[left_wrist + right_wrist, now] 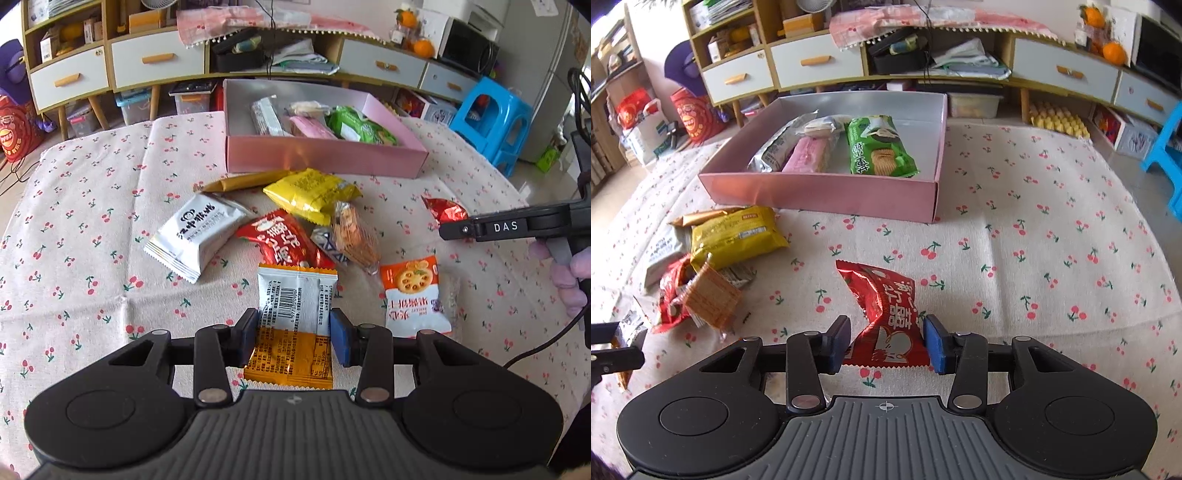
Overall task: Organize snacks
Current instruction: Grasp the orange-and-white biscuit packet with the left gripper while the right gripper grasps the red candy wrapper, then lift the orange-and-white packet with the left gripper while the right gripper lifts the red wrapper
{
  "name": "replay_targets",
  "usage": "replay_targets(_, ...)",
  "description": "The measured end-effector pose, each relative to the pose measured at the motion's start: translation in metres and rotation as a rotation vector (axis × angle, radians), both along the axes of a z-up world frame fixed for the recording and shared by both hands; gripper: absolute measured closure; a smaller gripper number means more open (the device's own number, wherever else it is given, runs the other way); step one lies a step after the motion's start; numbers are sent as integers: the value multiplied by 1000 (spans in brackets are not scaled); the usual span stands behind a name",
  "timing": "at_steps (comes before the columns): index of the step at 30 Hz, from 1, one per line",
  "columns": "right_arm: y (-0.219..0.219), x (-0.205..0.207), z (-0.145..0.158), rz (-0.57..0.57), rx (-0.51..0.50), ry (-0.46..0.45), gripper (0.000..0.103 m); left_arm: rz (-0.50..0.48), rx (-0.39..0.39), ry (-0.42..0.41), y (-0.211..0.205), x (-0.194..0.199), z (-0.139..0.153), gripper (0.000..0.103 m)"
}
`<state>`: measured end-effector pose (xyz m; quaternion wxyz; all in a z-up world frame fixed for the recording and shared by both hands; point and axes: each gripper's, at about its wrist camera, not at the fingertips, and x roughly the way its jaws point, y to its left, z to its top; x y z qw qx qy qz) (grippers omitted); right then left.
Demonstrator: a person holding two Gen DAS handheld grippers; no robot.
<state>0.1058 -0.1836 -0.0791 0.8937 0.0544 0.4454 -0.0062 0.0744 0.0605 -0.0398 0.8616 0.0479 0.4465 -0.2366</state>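
A pink box (314,157) (827,195) at the far side of the table holds a silver packet, a pink packet (807,157) and a green biscuit pack (877,147). My left gripper (293,334) has its blue pads against both sides of an orange-and-white snack packet (295,317) lying on the cloth. My right gripper (888,341) has its pads on both sides of a red snack packet (886,314); it also shows at the right of the left wrist view (445,210). Loose snacks lie in a pile: a yellow pack (314,194) (738,236), a white pack (194,236), a red pack (280,240).
A cherry-print cloth (1034,258) covers the table. An orange biscuit packet (412,295) lies right of my left gripper. A clear cracker pack (354,232) (709,299) sits in the pile. Cabinets with drawers (812,62) and a blue stool (491,118) stand beyond the table.
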Motion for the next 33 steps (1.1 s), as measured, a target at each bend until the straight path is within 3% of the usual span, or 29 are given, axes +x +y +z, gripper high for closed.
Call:
replay_targets(23,-23,7,25,-140,400,64,65,102,-92,-18,-6,24,26,65)
replay_targets(24,-23,9,26,-145,414,63,69,108,-96,-17,-8,26,27,65)
replay_targets(26,-24,12,28,-149,443,67,92,119,-101,-16,-10,30,28,65)
replay_targets(29,-23,17,32,-149,464,61,90,132,-105,-16,-13,35,28,65)
replay_targets(33,-14,24,33,-79,418,63,79,147,-117,5,-16,39,27,65)
